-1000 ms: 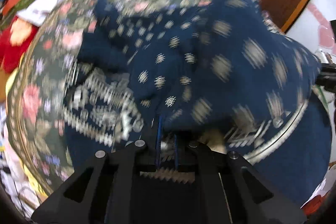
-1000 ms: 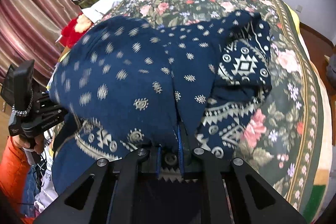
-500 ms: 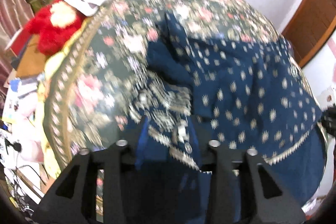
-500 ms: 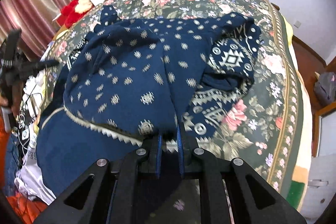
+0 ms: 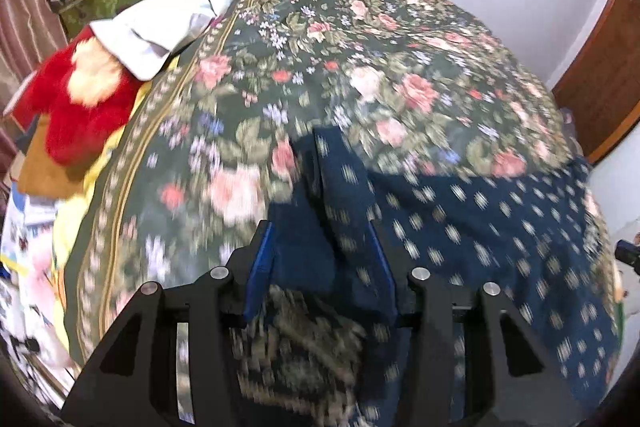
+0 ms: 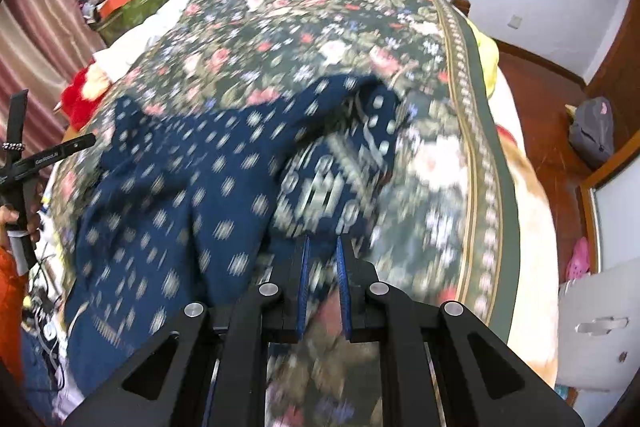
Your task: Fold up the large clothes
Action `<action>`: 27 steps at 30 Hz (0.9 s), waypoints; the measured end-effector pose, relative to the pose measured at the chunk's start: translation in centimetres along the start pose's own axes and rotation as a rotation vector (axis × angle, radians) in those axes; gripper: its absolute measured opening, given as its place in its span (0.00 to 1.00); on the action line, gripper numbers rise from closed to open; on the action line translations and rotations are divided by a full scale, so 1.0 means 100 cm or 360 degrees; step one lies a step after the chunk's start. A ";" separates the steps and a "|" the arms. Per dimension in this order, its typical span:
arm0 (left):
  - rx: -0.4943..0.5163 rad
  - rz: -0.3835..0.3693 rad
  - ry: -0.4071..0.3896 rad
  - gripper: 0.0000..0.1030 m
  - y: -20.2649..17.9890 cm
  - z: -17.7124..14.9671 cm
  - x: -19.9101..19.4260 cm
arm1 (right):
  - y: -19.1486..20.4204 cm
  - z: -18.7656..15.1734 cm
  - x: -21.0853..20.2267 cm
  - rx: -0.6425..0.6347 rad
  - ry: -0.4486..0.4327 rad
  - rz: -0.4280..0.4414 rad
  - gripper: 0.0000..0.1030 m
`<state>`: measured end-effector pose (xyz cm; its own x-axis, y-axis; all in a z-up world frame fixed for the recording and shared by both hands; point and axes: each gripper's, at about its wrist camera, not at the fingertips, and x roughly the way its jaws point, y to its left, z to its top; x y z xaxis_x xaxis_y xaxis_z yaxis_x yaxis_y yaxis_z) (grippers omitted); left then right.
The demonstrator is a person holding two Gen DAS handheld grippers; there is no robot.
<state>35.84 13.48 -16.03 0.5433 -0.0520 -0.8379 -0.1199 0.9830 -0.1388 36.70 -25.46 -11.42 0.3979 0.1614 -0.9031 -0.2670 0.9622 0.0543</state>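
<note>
Navy garment (image 5: 480,227) beneath spread left claw (image 5: 322,247)

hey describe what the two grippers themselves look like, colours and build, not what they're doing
Both the left gripper and the right gripper are matte black angular frames with triangular cut-outs and round silver bolt heads. Each finger carries a blue inner pad. No cables or markings are legible on either.

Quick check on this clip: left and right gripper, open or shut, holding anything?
Left gripper: open wide above the navy patterned garment, gripping nothing.
Right gripper: slightly open; motion blur hides whether it pinches any cloth.
</note>
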 end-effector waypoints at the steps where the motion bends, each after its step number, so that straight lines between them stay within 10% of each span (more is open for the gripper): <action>1: -0.0013 0.0005 0.0005 0.48 0.001 0.006 0.007 | -0.003 0.009 0.009 0.0011 -0.0002 -0.0018 0.09; 5: -0.0084 -0.0051 0.0047 0.50 0.007 0.029 0.041 | -0.015 0.042 0.048 0.0063 0.0040 -0.0064 0.09; 14: -0.0044 0.0334 0.0102 0.52 0.051 0.037 0.087 | -0.030 0.059 0.101 -0.0085 0.0050 -0.0256 0.09; 21: -0.0060 0.0031 0.0056 0.53 0.056 0.035 0.046 | -0.050 0.051 0.097 -0.0043 0.0055 -0.0260 0.09; 27: -0.0210 -0.0135 0.0013 0.83 0.044 0.039 0.040 | -0.046 0.050 0.101 -0.0099 0.0065 -0.0333 0.09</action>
<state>40.67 18.27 -17.93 0.5492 -0.1361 -0.8245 -0.1822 0.9434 -0.2771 46.34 -27.17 -18.62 0.4147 -0.0508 -0.9085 -0.2362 0.9582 -0.1615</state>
